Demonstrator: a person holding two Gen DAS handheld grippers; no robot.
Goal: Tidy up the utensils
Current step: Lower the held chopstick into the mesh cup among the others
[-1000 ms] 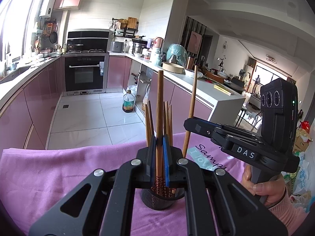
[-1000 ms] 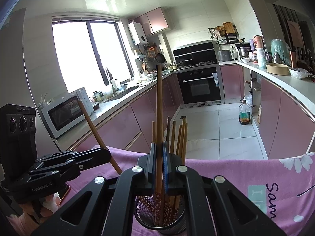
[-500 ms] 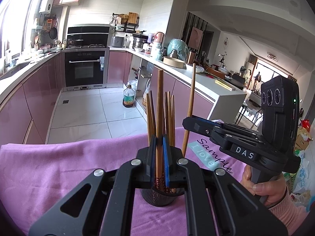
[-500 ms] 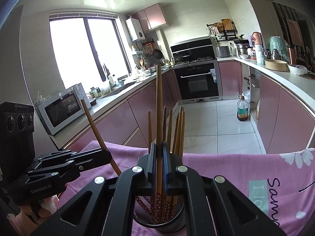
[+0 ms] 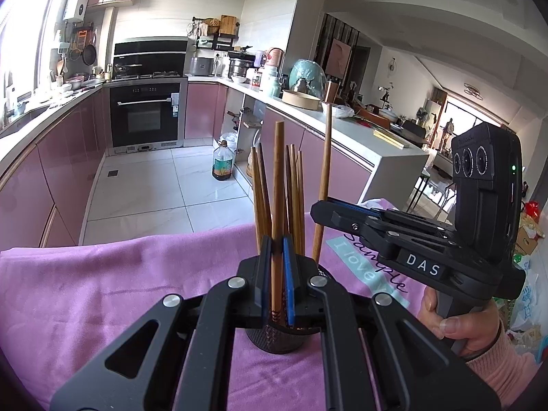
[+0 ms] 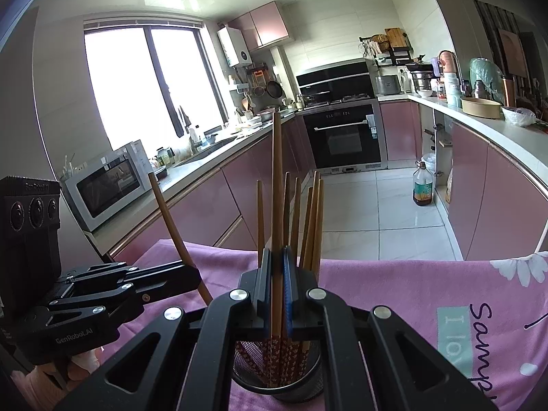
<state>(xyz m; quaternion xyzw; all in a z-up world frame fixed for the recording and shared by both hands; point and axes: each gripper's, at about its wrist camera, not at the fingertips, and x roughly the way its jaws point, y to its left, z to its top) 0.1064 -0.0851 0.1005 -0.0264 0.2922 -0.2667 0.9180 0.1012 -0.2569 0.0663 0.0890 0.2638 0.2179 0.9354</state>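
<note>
A black mesh holder stands on the purple cloth with several wooden chopsticks upright in it. My left gripper is shut on one chopstick, held upright, its patterned lower end at the holder's mouth. My right gripper is shut on another chopstick, whose patterned tip reaches down inside the holder. Each gripper shows in the other's view: the right gripper with its chopstick, the left gripper with its chopstick leaning.
The purple cloth covers the table. A hand in a pink sleeve holds the right gripper's handle. Beyond the table's edge lie a tiled floor, pink cabinets, an oven and an oil bottle.
The standing chopsticks now reach higher in both views and the holder sits closer under the jaws. Both grips are unchanged.
</note>
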